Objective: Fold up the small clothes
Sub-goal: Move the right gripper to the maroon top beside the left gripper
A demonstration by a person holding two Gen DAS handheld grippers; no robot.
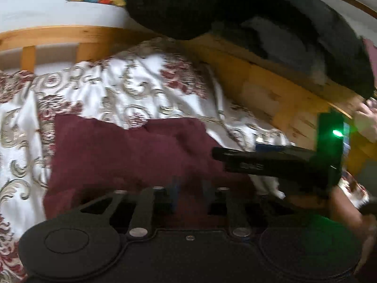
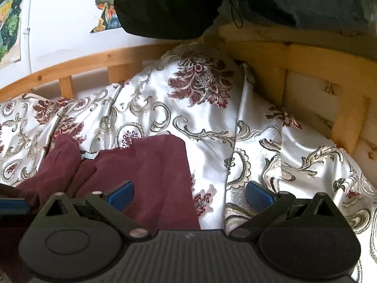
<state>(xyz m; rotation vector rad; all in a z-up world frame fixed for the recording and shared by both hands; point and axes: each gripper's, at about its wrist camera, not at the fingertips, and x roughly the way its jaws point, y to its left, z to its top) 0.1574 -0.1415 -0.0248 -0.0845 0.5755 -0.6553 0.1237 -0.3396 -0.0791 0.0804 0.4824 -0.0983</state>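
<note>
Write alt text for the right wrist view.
The open right gripper hovers over the edge of a maroon garment lying on a floral white bedspread, with a wooden bed frame behind.

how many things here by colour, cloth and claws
maroon garment: 1
white floral bedspread: 1
black bundle on the bed frame: 1
claws with blue pads: 2, left claw and right claw
total: 5
</note>
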